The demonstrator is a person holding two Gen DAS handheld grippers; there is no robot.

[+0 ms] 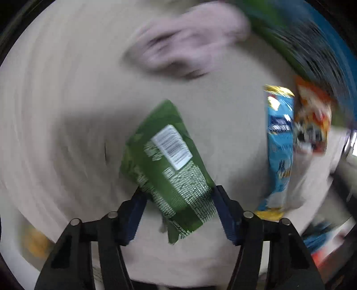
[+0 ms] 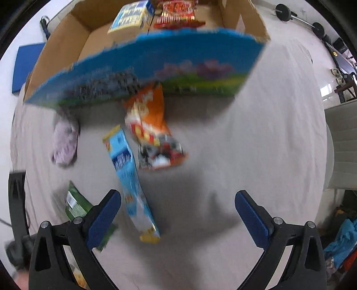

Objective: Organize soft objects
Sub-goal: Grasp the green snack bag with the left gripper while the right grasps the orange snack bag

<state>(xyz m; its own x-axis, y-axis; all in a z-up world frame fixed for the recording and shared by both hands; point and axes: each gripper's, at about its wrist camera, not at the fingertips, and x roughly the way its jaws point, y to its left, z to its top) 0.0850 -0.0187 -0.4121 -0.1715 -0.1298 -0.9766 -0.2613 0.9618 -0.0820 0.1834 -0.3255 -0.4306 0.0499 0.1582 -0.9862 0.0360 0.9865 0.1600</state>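
Right now your left gripper [image 1: 178, 196] has its jaws closed against the sides of the green foil snack packet with the white barcode label [image 1: 165, 160], gripping it near its lower end while the rest sticks out toward 12 o'clock over the pale cloth-covered surface [image 1: 67, 100]. Your right gripper [image 2: 177, 201] is spread wide and holds nothing; the long light-blue snack packet with yellow ends [image 2: 130, 178] lies on the cloth just inside its left finger, running from 6 toward 11 o'clock. Beyond it, toward 12 o'clock, sits the orange crinkled snack bag [image 2: 154, 131], touching or overlapping the blue one; blur makes it hard to tell which. At 10 o'clock lies a pale lilac soft bundle [image 2: 64, 142]. Farther on stands the open cardboard box with a blue printed front [image 2: 145, 69], already holding a yellow-and-blue packet [image 2: 131, 19] and a red packet [image 2: 178, 15].

Both views are smeared, so you seem to be moving fast. The hold on the green packet is narrow and low; slick foil could slide or twist out during a swing toward the box. Its free end could also catch the box's raised front.
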